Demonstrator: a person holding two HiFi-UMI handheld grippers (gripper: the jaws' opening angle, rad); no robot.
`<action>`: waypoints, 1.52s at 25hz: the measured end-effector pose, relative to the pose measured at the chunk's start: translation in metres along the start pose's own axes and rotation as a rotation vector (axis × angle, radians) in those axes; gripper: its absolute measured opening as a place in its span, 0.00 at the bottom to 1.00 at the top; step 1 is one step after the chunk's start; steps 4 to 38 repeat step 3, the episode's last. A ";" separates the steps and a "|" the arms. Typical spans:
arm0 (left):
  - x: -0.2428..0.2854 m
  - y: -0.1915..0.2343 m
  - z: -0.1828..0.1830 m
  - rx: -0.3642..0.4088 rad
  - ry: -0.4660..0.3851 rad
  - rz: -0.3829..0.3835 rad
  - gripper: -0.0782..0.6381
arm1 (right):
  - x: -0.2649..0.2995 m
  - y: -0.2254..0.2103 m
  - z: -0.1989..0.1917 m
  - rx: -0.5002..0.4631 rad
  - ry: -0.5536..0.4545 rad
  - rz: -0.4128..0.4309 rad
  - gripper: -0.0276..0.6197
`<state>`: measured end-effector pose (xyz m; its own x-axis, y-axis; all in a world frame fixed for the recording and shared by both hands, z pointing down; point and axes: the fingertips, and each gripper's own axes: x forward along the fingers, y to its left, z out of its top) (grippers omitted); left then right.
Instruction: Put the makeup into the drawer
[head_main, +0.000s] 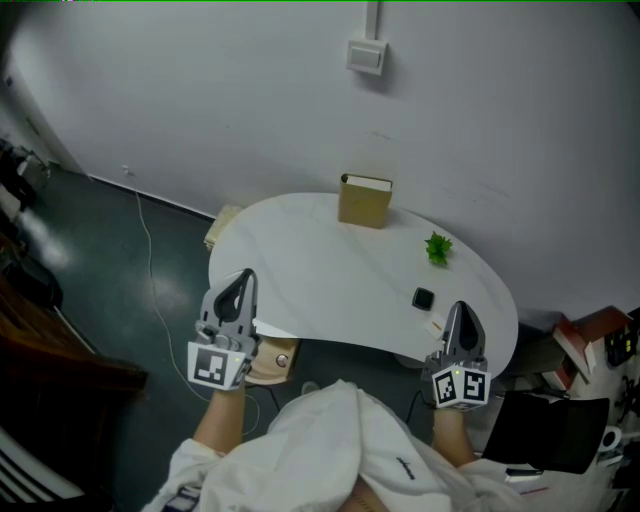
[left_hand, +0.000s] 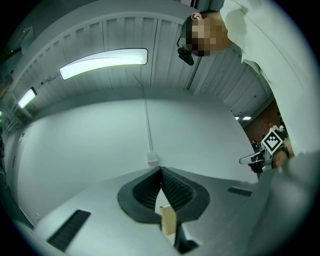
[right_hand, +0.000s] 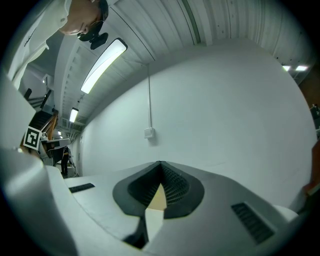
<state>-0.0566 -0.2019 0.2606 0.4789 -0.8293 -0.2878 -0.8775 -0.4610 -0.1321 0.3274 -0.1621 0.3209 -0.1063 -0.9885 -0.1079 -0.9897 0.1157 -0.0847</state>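
On the white curved table (head_main: 320, 290) lies a small black makeup case (head_main: 423, 298), with a little pale item (head_main: 434, 325) just in front of it. A tan box (head_main: 365, 201) stands at the table's far edge by the wall. My left gripper (head_main: 244, 277) hovers shut and empty at the table's near left edge. My right gripper (head_main: 459, 309) is shut and empty too, at the near right edge, close to the pale item. In the left gripper view the jaws (left_hand: 161, 170) meet at the tips, with the tan box (left_hand: 168, 220) behind them. The right gripper (right_hand: 160, 163) looks the same.
A small green plant (head_main: 438, 248) sits on the table behind the makeup case. A round wooden stool (head_main: 270, 362) shows under the table's left end. A switch box (head_main: 366, 56) is on the wall. Boxes and dark clutter (head_main: 590, 350) stand on the floor at the right.
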 end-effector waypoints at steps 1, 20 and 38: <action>0.000 0.000 0.000 0.000 0.001 -0.002 0.14 | 0.000 0.000 0.000 0.000 0.001 0.000 0.07; 0.000 -0.001 0.000 0.000 0.003 -0.006 0.14 | -0.001 0.001 0.000 0.006 0.003 0.000 0.07; 0.000 -0.001 0.000 0.000 0.003 -0.006 0.14 | -0.001 0.001 0.000 0.006 0.003 0.000 0.07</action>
